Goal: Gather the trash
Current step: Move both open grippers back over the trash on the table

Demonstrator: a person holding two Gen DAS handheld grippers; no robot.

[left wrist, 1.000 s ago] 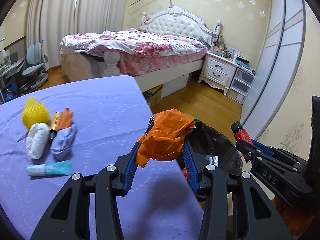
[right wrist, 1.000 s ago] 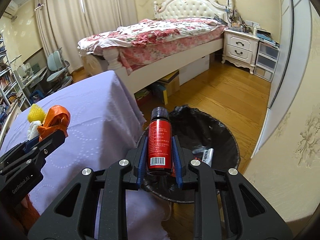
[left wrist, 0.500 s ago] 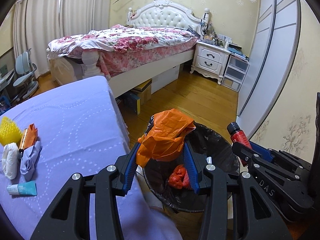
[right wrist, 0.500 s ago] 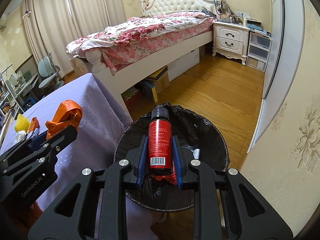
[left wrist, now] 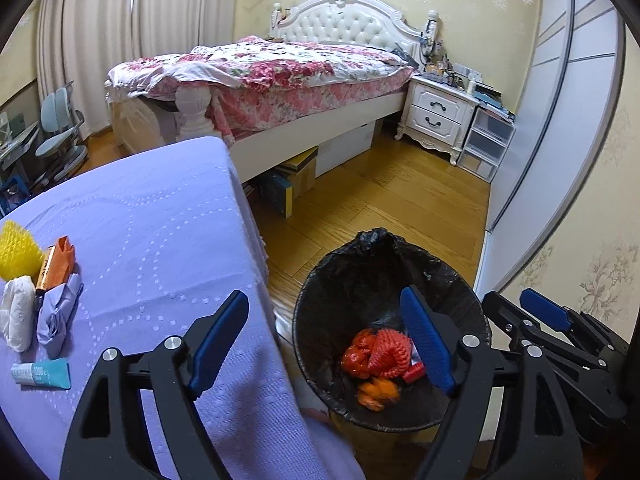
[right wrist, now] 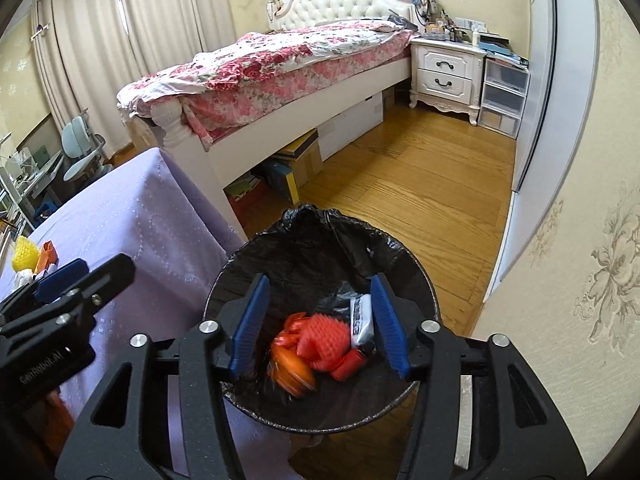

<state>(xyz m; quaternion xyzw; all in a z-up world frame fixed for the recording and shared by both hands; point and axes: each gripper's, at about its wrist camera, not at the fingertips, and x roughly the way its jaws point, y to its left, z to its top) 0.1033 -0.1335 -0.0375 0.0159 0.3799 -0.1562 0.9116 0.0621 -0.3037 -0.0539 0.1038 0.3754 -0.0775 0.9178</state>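
My left gripper (left wrist: 323,294) hangs over the black-lined bin (left wrist: 400,242), its jaws opening with nothing between them. Beside it, my right gripper (right wrist: 320,280) also hangs above the bin (right wrist: 424,272), jaws opening and empty. Down in the bin the orange bag (right wrist: 290,376) shows blurred, next to the small red bottle (right wrist: 350,364), a red net (right wrist: 320,340) and a white tube (right wrist: 362,316). On the purple tablecloth (left wrist: 160,232) lie a yellow net (left wrist: 18,250), an orange packet (left wrist: 60,264), a white wad (left wrist: 16,312), crumpled lilac paper (left wrist: 58,312) and a teal tube (left wrist: 40,374).
The bin stands on the wood floor (left wrist: 392,196) just off the table's corner. A bed (left wrist: 280,68) with boxes (left wrist: 300,172) under it is behind. A nightstand (left wrist: 440,116) and a sliding wardrobe door (left wrist: 560,120) are at the right.
Both grippers swung from the table's edge to over the bin and opened. The orange bag left the left jaws and the red bottle left the right; both now lie in the bin.
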